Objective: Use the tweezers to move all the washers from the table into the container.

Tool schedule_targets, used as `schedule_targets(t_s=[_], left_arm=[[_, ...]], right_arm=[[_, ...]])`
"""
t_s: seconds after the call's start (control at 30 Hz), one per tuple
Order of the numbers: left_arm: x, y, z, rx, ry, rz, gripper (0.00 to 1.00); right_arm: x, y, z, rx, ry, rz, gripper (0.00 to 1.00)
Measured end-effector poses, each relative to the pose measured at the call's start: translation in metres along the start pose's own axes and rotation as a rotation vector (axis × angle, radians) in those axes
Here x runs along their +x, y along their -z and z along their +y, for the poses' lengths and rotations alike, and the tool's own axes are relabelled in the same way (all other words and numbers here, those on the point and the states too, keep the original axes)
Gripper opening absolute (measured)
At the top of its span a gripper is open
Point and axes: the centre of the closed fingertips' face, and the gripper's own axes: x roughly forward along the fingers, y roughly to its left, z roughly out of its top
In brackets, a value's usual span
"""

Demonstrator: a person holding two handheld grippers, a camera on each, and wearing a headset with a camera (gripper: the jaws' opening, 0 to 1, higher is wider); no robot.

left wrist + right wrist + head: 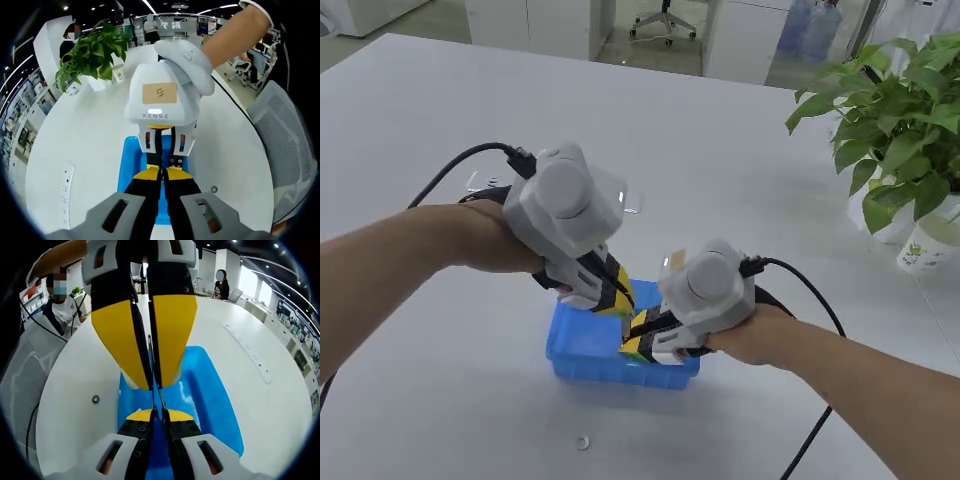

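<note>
**A:** Both tools are nose to nose over the blue container (pixel 582 352). The left gripper (pixel 611 298) comes in from the far side and the right gripper (pixel 638 346) from the near side.

**B:** From the right gripper view, the left gripper's yellow pads hang down from the top, pinched on the thin metal tweezers (pixel 155 395). The legs run straight down into the right gripper's own jaws, which are also squeezed around them.

**A:** So both are clamped on the tweezers. Where's the washer (pixel 583 441)?

**B:** One lies flat on the white table (pixel 430 390), outside the container and just off its near wall, well apart from the tweezers' tips. You see it beside the tub in both gripper views.

**A:** Anything between the tips?

**B:** Cannot tell, they sit hidden between the pads, above the blue floor.

**A:** A potted plant (pixel 895 110) stands at the far right edge.
</note>
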Motion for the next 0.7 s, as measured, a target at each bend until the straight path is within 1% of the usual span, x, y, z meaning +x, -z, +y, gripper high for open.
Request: schedule_targets(t_s=[0.23,0.43,0.6,0.7], left_arm=[[0.0000,-0.0006,0.0018,-0.004,-0.005,-0.006,0.06],[-0.0002,-0.0004,0.0011,0.003,-0.004,-0.001,0.06],[-0.0015,-0.0028,0.0004,0.003,-0.004,-0.006,0.06],[-0.0022,-0.0062,-0.0007,0.005,-0.002,-0.011,0.06]], right_arm=[[-0.0002,0.0000,-0.0008,0.009,-0.003,-0.001,0.11],[-0.0019,0.0009,-0.0018,-0.003,0.009,0.005,0.12],[-0.0058,0.0005,-0.0019,-0.002,0.016,0.000,0.12],[-0.0083,-0.0008,-0.0016,-0.006,0.020,-0.002,0.12]])
